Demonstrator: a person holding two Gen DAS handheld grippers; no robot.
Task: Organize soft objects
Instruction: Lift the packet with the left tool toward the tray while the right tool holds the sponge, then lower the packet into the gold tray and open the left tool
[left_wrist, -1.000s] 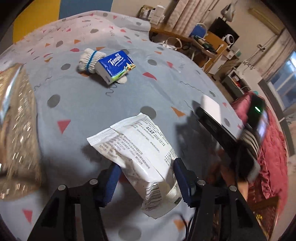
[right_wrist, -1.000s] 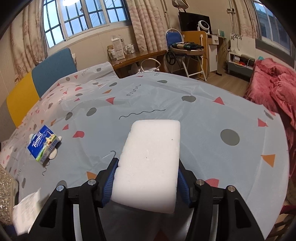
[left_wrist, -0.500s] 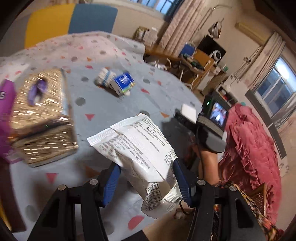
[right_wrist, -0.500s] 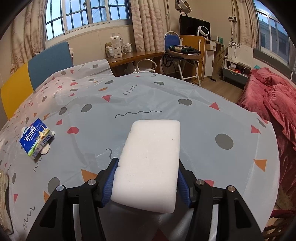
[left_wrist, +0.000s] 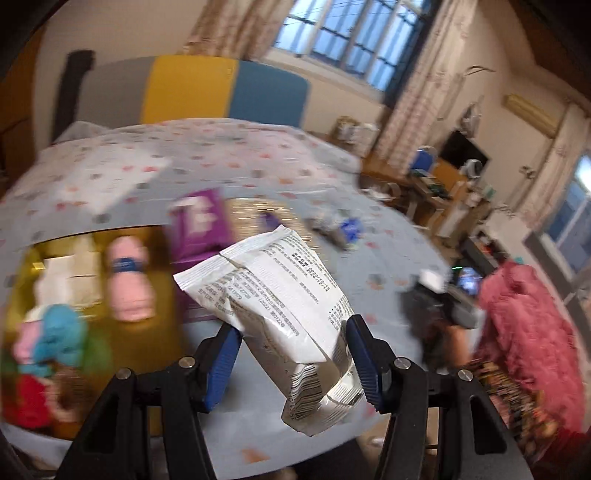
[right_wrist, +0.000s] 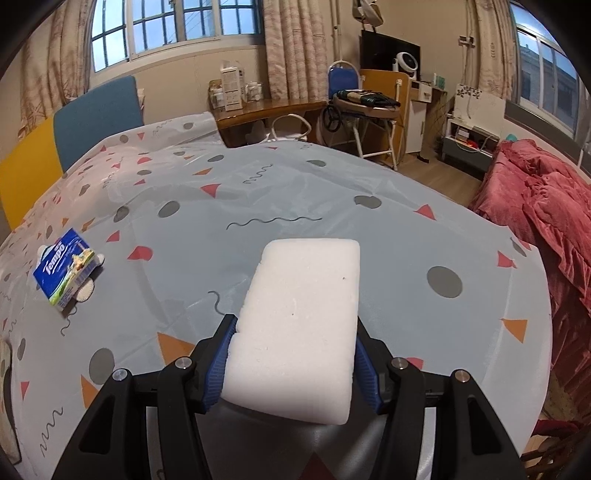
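Sponge (right_wrist: 299, 325) sits clamped in the right hand-held gripper (right_wrist: 293, 363); the left hand-held gripper (left_wrist: 291, 356) pinches a packet (left_wrist: 280, 306). Ahead-left, a box (left_wrist: 22, 291) holds several soft things; tissues (right_wrist: 64, 267) remain out.

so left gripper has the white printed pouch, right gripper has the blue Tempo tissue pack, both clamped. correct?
Not quite. The right gripper is clamped on a white sponge block, not the Tempo tissue pack, which lies on the tablecloth off to the left in the right wrist view. The rest holds: the left gripper is clamped on the white printed pouch.
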